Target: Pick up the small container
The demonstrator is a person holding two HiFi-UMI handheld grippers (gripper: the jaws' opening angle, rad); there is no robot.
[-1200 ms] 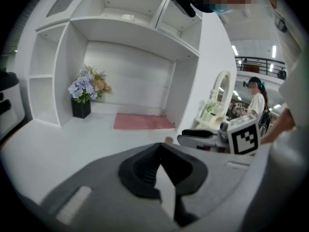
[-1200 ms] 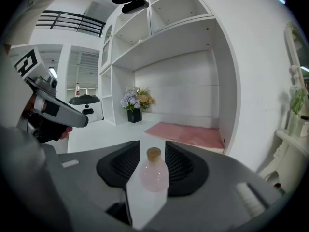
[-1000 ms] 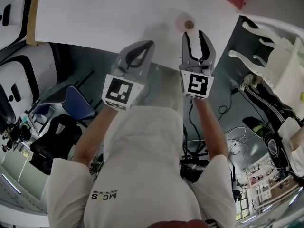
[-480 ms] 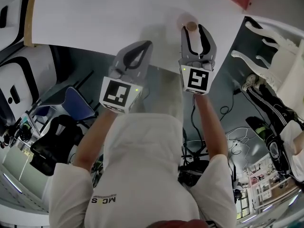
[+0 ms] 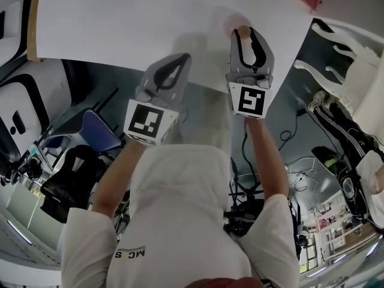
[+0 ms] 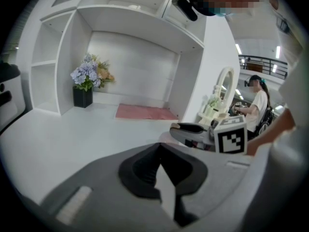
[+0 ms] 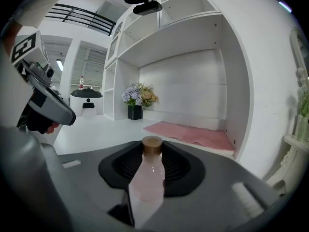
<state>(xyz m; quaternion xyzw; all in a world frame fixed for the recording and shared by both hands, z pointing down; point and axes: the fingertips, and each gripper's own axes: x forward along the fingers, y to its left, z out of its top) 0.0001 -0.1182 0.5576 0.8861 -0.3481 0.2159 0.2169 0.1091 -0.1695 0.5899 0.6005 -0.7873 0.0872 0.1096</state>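
At the near edge of the white table point(image 5: 120, 23), the right gripper point(image 5: 245, 33) has moved up on the small container point(image 7: 146, 180) (a pale pink bottle with a brown cap). A second ago the container stood just ahead of the wide-spread jaws; now it stands upright between them. The jaws have just been closing, and in the right gripper view they look to sit against its sides, held apart only by its width. The container seems not yet raised off the table, so I judge the grasp made and the lift still to come. The left gripper point(image 5: 185, 59) hangs just beside, jaws together, holding nothing.
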